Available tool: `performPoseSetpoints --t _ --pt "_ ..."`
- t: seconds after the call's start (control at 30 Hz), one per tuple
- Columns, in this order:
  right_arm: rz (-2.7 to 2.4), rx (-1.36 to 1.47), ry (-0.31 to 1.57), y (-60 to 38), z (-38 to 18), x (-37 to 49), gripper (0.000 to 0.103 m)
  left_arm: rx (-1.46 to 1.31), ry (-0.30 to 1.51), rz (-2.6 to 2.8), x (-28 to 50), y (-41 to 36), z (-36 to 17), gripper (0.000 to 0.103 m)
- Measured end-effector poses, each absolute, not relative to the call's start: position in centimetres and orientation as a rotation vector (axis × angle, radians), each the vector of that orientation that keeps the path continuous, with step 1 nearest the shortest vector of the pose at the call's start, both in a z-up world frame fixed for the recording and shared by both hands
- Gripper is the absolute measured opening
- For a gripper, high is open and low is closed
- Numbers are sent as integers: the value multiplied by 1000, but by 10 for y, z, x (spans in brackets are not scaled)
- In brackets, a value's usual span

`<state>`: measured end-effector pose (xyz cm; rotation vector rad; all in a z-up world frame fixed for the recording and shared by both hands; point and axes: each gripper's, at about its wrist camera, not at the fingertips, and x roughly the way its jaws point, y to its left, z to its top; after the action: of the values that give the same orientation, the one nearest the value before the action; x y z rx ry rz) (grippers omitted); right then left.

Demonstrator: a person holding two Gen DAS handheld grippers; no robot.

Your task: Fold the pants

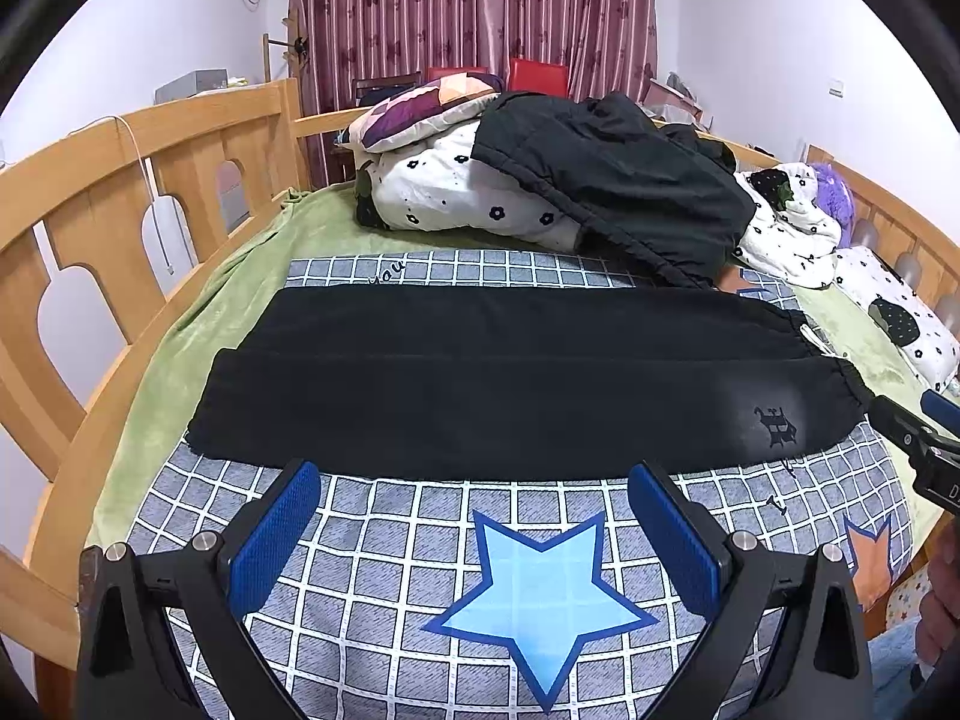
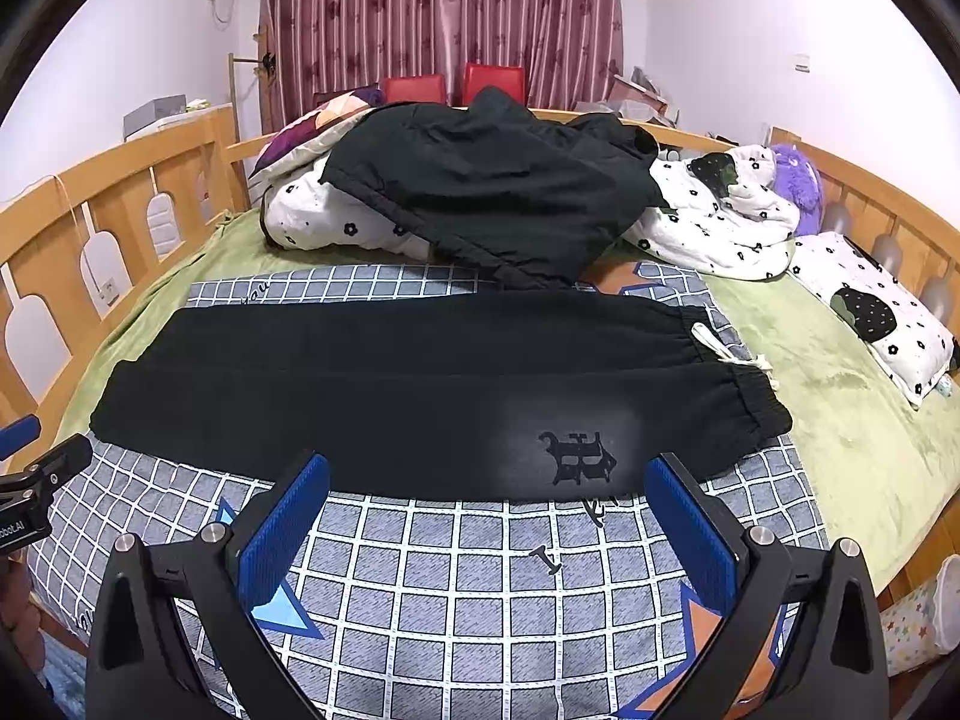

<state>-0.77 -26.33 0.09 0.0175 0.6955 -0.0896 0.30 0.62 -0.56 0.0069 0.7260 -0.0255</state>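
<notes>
Flat, matte black pants point(image 1: 510, 378), long band across grid-checked blanket point(image 1: 384, 546).

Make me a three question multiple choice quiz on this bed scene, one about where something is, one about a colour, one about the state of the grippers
1. On which side of the pants does the waistband lie?
A. left
B. right
C. hidden under the jacket

2. What colour is the big star on the checked blanket?
A. light blue
B. red
C. green

3. How is the left hand-held gripper?
A. shut on the pants
B. shut on the blanket
C. open, holding nothing

Answers:
1. B, the gathered waistband and white drawstring sit at the right end in both views.
2. A, the star is pale blue with a darker blue border.
3. C, its blue pads are wide apart above the blanket, short of the pants; the right hand-held gripper stands open the same way.
</notes>
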Motion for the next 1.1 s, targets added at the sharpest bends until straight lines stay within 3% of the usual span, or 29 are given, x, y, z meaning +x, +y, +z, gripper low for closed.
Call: performPoseSetpoints --t 1.1 --pt "-90 26 693 -263 3 -8 103 -6 726 -21 0 6 -10 103"
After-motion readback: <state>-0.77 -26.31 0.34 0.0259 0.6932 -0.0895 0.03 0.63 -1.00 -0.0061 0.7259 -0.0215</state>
